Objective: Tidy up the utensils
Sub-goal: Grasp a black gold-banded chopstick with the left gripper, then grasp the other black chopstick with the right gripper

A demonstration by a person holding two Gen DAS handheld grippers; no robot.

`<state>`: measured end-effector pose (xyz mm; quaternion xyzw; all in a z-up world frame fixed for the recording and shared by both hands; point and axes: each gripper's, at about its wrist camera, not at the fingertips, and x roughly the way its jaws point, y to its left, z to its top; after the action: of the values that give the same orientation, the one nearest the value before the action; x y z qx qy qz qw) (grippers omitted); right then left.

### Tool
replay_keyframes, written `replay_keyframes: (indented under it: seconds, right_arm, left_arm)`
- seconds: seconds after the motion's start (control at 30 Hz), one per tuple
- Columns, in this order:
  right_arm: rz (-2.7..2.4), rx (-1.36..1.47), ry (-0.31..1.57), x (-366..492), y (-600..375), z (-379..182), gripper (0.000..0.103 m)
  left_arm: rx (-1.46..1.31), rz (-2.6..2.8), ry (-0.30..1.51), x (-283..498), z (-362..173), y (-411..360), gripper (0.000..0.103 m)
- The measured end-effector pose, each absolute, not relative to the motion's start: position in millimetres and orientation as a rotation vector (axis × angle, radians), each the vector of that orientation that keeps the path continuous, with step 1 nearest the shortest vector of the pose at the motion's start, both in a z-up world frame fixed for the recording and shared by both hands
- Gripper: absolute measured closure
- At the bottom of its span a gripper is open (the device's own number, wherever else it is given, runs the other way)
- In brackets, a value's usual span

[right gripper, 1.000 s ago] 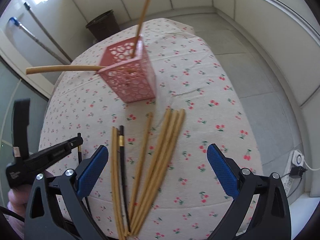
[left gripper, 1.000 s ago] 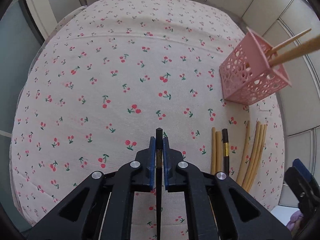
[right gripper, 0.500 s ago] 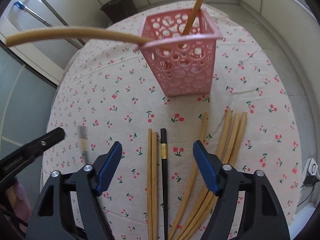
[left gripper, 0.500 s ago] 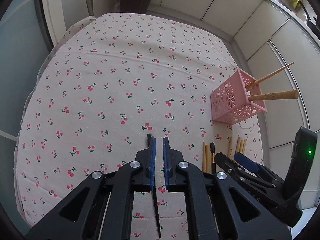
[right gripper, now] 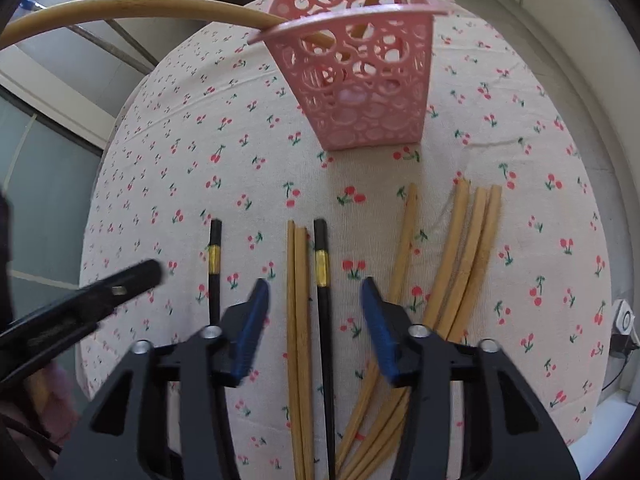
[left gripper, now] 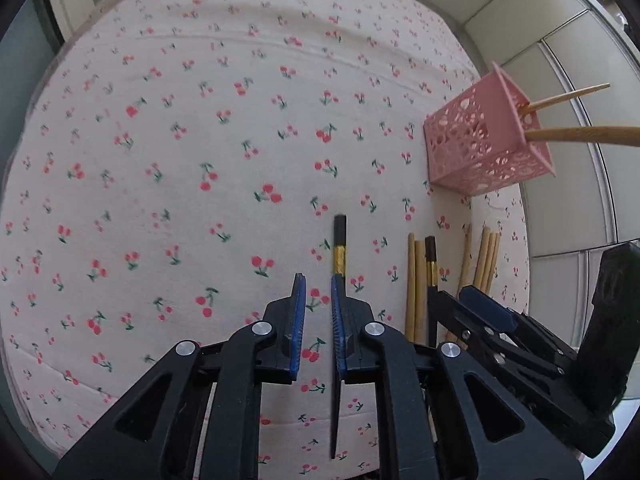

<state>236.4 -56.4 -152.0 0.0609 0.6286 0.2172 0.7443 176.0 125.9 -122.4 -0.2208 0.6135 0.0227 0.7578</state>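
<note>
Left wrist view: the left gripper (left gripper: 318, 292) points down at the cherry-print tablecloth (left gripper: 180, 152), and its jaws have just been opening to a narrow gap. A black chopstick with a gold band (left gripper: 339, 248) lies on the cloth along the inner side of the right-hand pad; the pads seem not to press on it, though the gripper body hides most of its length. Just to its right lie two wooden chopsticks (left gripper: 414, 280) and a second black chopstick (left gripper: 430, 256), then a loose bundle of pale chopsticks (left gripper: 486, 256). The right gripper's black body covers their lower ends.

In the right wrist view, the right gripper (right gripper: 314, 300) hangs over the pair and the second black one, which run between its blue pads. Its jaws have just been closing, yet stand apart and touch nothing. The pink holder (right gripper: 360, 80) stands upright beyond them, well apart, with two wooden chopsticks (right gripper: 120, 4) leaning out of it.
</note>
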Motion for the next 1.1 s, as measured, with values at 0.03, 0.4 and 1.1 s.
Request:
replay_keyframes:
  seconds: [0.03,0.4,1.1]
  right_arm:
    - [0.48,0.147,1.379,235,-62,-150,0.04]
    - [0.501,0.244,1.383,241,-100,-134,0.032]
    - [0.384,0.042,1.383,251,-37,-162,0.074]
  left_arm:
    - [-0.485,0.048,1.348,178,-126,123,0.086]
    - [-0.335,0.151,1.332,201,-141,91,0.083]
    - [-0.382,0.179,1.271,174,-133,135,0.097]
